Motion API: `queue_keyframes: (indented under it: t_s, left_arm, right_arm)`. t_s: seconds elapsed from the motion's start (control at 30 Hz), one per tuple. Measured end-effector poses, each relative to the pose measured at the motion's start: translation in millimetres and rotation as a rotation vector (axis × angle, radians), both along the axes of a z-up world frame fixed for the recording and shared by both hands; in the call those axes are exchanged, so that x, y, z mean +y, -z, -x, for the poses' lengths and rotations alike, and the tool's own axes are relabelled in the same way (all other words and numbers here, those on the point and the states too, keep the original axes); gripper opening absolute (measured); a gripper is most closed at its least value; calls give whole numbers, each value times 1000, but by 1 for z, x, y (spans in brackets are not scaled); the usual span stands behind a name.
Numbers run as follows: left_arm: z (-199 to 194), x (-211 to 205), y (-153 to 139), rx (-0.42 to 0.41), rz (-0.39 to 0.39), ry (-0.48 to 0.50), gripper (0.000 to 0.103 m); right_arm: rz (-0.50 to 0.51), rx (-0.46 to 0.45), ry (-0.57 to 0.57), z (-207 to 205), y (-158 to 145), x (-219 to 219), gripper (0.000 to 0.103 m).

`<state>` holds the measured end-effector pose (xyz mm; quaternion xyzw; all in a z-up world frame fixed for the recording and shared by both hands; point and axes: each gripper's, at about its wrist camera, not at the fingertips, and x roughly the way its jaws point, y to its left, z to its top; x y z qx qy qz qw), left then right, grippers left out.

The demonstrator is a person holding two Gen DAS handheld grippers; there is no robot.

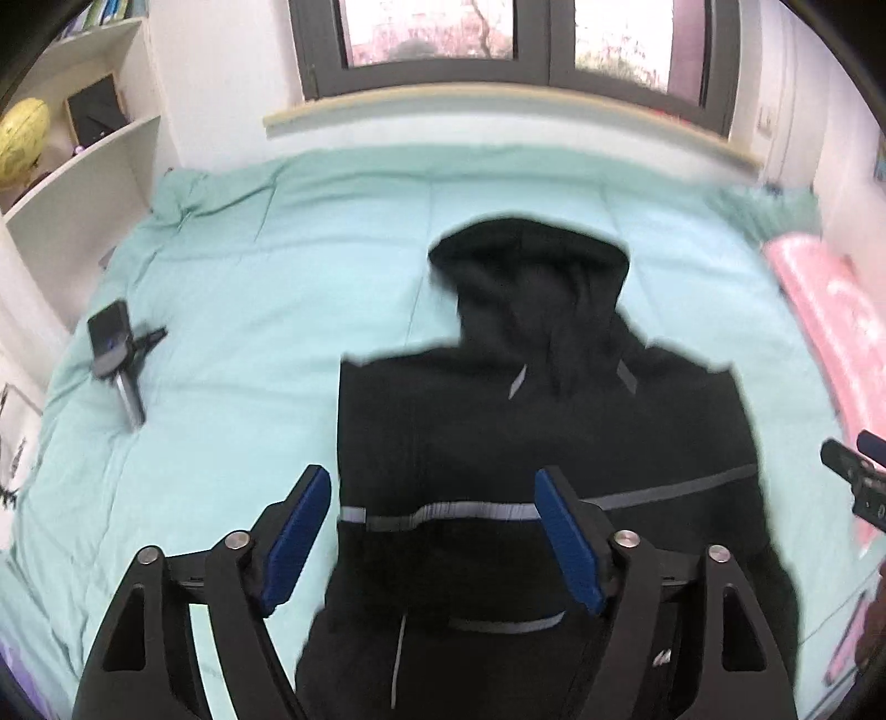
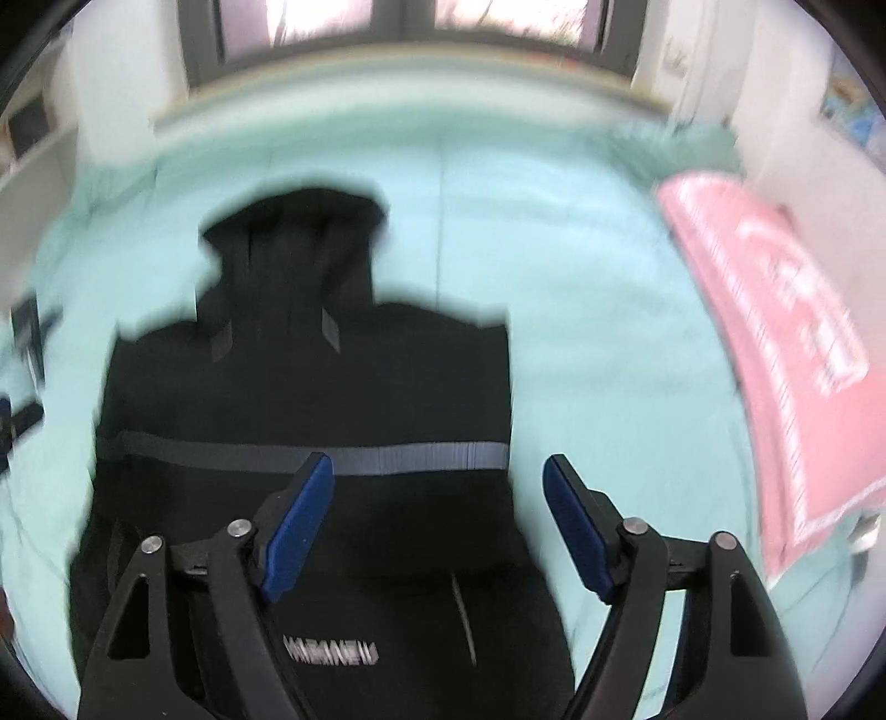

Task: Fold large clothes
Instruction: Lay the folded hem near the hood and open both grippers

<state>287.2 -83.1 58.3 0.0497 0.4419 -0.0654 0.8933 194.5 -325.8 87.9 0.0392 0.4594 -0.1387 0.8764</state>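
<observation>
A black hooded jacket (image 1: pixel 554 415) with grey reflective stripes lies spread flat on the mint green bed cover (image 1: pixel 249 277), hood toward the window. My left gripper (image 1: pixel 432 479) hangs open above the jacket's left side, with nothing between its blue pads (image 1: pixel 299 531). In the right wrist view the same jacket (image 2: pixel 304 387) fills the lower left. My right gripper (image 2: pixel 437 465) hangs open over the jacket's right edge, also with nothing between its fingers. The right gripper's tip (image 1: pixel 855 476) shows at the right rim of the left wrist view. Both views are blurred.
A small dark camera on a folded tripod (image 1: pixel 119 354) lies on the bed cover (image 2: pixel 609 332) to the left of the jacket. A pink cushion (image 2: pixel 775 343) runs along the bed's right side. White shelves (image 1: pixel 83 183) stand at the left, and a window (image 1: pixel 498 44) is behind the bed.
</observation>
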Motion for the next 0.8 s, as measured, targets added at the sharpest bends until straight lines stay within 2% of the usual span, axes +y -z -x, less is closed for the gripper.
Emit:
queue_keyframes:
  t_s: [0.03,0.13,0.27,0.37,0.43,0.6,0.8]
  left_arm:
    - [-11,2,-9,-10,15,0,78]
    - [-49,5,-28,-61,49,-10,78]
    - [-123,0,-18,-55,40,-29,78]
    - [-181,-4,6,-12,46,-38,78]
    - [-219,-8,29,19,57,-44,78]
    - [-279,-20,77,84,59,-47,78]
    - [-325,-33,123,150,92,-50,78]
  right_arm:
    - [-6,-15,0,-11,-10,-1,89]
    - [-53,-45,-30,-52,-29,-9,90]
    - [-62,-28,-32,-115,-21,-22,90]
    - [-91,-4,-46,-167,2,-31,85]
    - [-103,10,-51,-196,20,-39,76]
    - [-159,55,-70,-269,71,-54,76]
    - [-170,115,-92,-323,116,-58,76]
